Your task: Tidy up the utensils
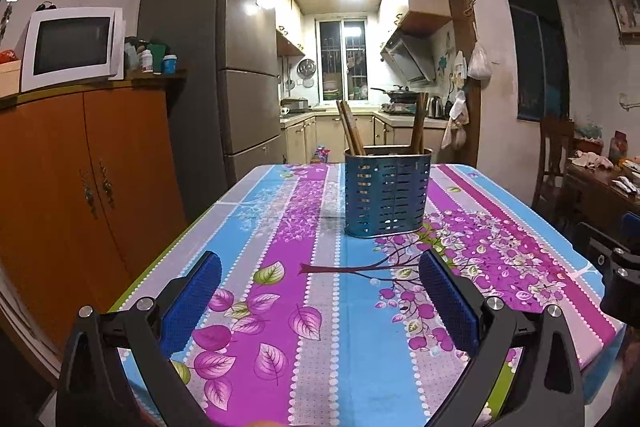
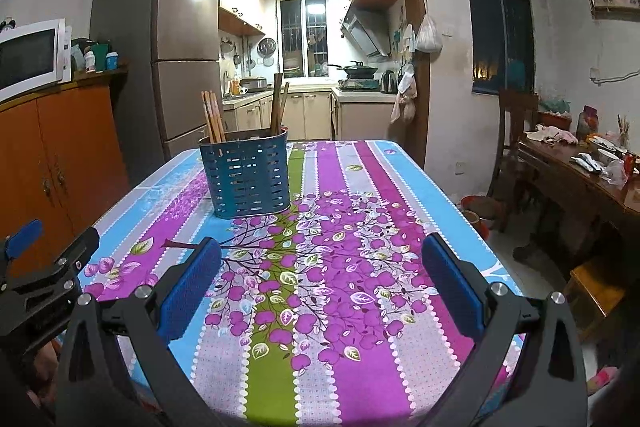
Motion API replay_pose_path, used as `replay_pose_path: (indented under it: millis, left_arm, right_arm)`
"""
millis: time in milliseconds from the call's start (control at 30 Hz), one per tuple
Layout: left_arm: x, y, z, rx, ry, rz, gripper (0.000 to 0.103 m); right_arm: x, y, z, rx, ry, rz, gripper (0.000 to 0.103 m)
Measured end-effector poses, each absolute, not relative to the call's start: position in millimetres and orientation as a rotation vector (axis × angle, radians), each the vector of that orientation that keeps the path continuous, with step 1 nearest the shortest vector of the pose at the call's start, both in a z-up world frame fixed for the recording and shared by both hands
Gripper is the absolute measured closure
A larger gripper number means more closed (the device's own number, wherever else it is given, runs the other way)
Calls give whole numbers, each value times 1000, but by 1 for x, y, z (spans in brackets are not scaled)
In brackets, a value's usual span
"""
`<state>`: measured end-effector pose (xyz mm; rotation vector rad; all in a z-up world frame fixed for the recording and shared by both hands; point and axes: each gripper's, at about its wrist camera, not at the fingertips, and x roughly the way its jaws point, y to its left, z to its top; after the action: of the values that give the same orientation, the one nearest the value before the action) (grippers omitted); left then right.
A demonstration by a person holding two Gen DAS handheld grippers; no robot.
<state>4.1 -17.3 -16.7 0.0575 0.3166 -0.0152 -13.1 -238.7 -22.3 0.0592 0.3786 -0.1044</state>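
A blue perforated utensil holder [image 1: 386, 191] stands upright on the flowered tablecloth [image 1: 280, 307], mid-table. Brown chopsticks [image 1: 351, 129] lean in its left side and more [image 1: 419, 123] stand in its right side. It also shows in the right wrist view [image 2: 246, 175], to the left, with chopsticks [image 2: 212, 117] sticking out. My left gripper [image 1: 320, 267] is open and empty, low over the near part of the table, short of the holder. My right gripper [image 2: 320, 253] is open and empty, to the right of the holder. The left gripper [image 2: 48, 267] shows at the right view's left edge.
An orange cabinet [image 1: 80, 187] with a microwave [image 1: 72, 47] stands left of the table, a grey fridge [image 1: 208, 67] behind it. A wooden chair [image 2: 516, 131] and a cluttered side table [image 2: 580, 171] stand at the right. The kitchen doorway lies beyond the table's far edge.
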Motion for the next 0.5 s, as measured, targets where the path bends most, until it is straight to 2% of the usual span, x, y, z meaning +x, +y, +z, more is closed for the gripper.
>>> replay_pose_path:
  millis: [500]
  left_arm:
    - [-1, -16, -11, 41, 291, -13, 5]
  right_arm:
    - [-18, -238, -17, 55, 351, -112, 6]
